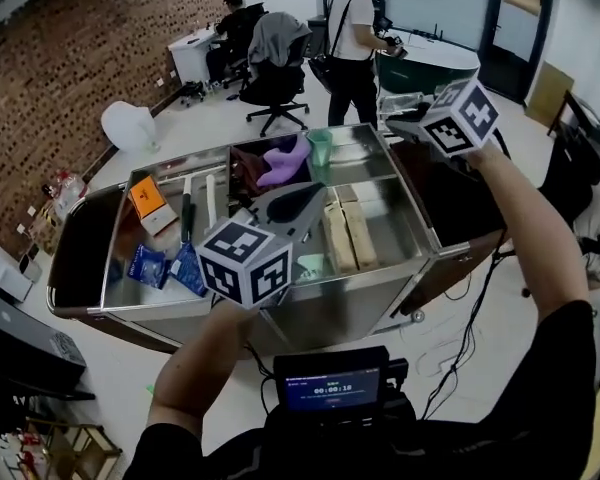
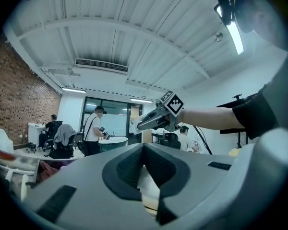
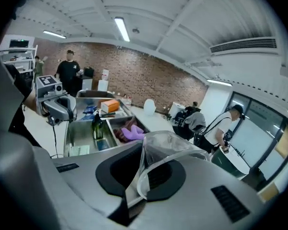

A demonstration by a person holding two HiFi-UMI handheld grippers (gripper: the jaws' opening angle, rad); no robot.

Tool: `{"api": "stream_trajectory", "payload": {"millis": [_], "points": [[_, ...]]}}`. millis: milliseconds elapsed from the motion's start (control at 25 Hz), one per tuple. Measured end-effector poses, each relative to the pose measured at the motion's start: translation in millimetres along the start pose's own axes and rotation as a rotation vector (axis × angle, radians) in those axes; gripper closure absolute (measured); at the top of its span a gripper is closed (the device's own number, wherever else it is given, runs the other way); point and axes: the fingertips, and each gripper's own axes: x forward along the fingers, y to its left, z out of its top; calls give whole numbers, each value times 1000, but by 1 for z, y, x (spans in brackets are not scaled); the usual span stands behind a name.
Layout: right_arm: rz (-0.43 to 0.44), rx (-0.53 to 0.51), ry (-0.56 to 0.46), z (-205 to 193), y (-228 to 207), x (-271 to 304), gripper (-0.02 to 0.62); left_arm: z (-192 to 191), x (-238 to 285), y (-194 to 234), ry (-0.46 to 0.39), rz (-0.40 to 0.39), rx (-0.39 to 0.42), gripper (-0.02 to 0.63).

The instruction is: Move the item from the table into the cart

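My right gripper (image 1: 398, 126) is held up over the far right corner of the steel cart (image 1: 380, 268), shut on a thin clear plastic container (image 3: 175, 145). The right gripper view shows the container's rim pinched between the pads, with the cart's bins below and to the left. In the left gripper view that gripper (image 2: 139, 124) hangs ahead with the clear piece (image 2: 133, 126) at its tip. My left gripper (image 1: 290, 204) points level over the cart's middle bins. Its jaws (image 2: 144, 146) meet, and I see nothing held in them.
The cart's bins hold an orange box (image 1: 152, 200), blue packets (image 1: 170, 266), a dark bottle (image 1: 187, 208), a purple item (image 1: 285, 161), a green cup (image 1: 320, 146) and wooden blocks (image 1: 345, 233). A person (image 1: 355, 38) stands beyond the cart beside an office chair (image 1: 275, 68). Cables trail on the floor at right.
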Motion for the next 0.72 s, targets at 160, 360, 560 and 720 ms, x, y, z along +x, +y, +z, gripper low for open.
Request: {"api": "stream_trajectory", "payload": {"millis": [160, 360, 560, 720], "points": [[92, -65, 111, -30, -48, 39, 591, 6, 45, 1, -37, 24, 39, 605], [180, -151, 253, -55, -88, 98, 591, -7, 88, 7, -34, -4, 14, 604], [239, -234, 409, -84, -100, 171, 591, -25, 96, 27, -7, -88, -28, 604], [300, -227, 475, -103, -99, 220, 591, -34, 86, 42, 19, -108, -2, 604]]}}
